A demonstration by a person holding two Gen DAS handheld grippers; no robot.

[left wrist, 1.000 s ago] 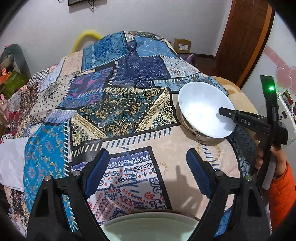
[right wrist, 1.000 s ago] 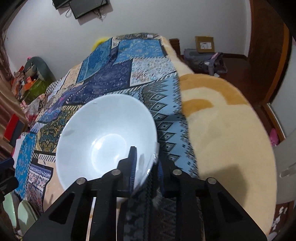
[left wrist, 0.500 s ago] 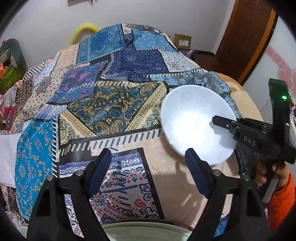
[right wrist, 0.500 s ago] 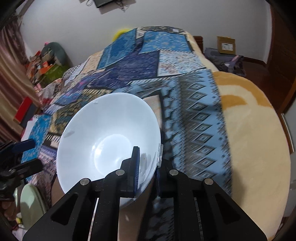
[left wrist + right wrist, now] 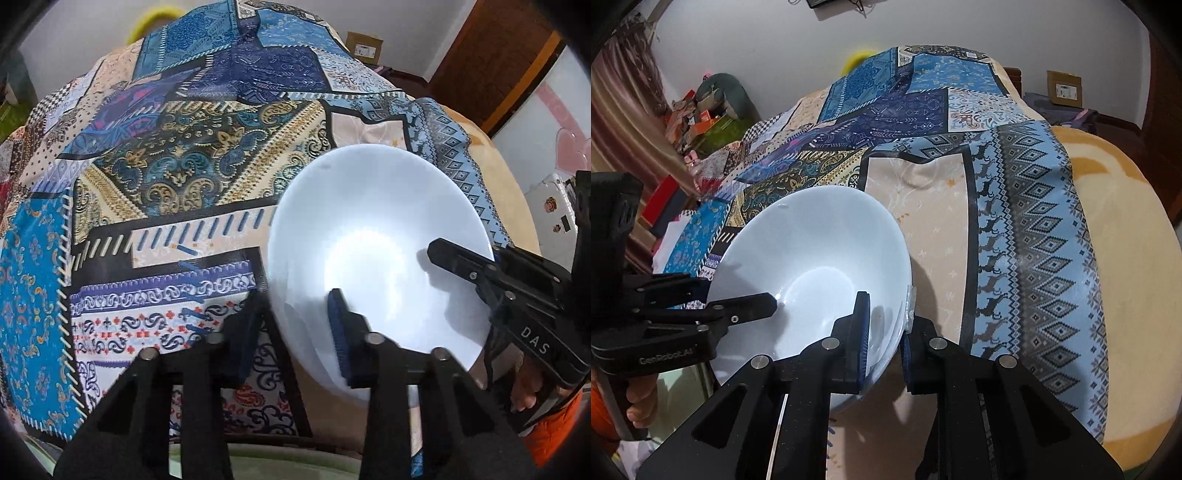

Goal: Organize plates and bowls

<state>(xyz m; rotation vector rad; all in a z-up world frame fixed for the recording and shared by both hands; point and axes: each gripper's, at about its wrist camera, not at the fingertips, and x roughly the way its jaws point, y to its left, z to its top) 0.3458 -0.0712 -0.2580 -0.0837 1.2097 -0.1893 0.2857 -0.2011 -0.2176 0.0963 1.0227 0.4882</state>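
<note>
A white bowl (image 5: 369, 240) hangs tilted over the patterned bedspread (image 5: 166, 177). My right gripper (image 5: 886, 314) is shut on its rim, one pad inside and one outside. In the left wrist view the right gripper (image 5: 476, 266) reaches in from the right. My left gripper (image 5: 295, 325) straddles the near-left rim of the bowl (image 5: 812, 251). Its jaws are closing, the right pad on the inner wall and the blurred left finger against the outside. From the right wrist view the left gripper (image 5: 713, 295) comes in from the left.
A pale green plate (image 5: 277, 465) lies under the left gripper at the bed's near edge, also visible as the plate (image 5: 676, 391). A yellow blanket (image 5: 1126, 258) covers the right side. Clutter (image 5: 701, 114) lines the far wall. A person's hand (image 5: 528, 391) in an orange sleeve holds the right gripper.
The right gripper has carried the bowl leftward, toward the left gripper. The left gripper has sunk and its wide-open jaws have closed over the bowl's rim.
</note>
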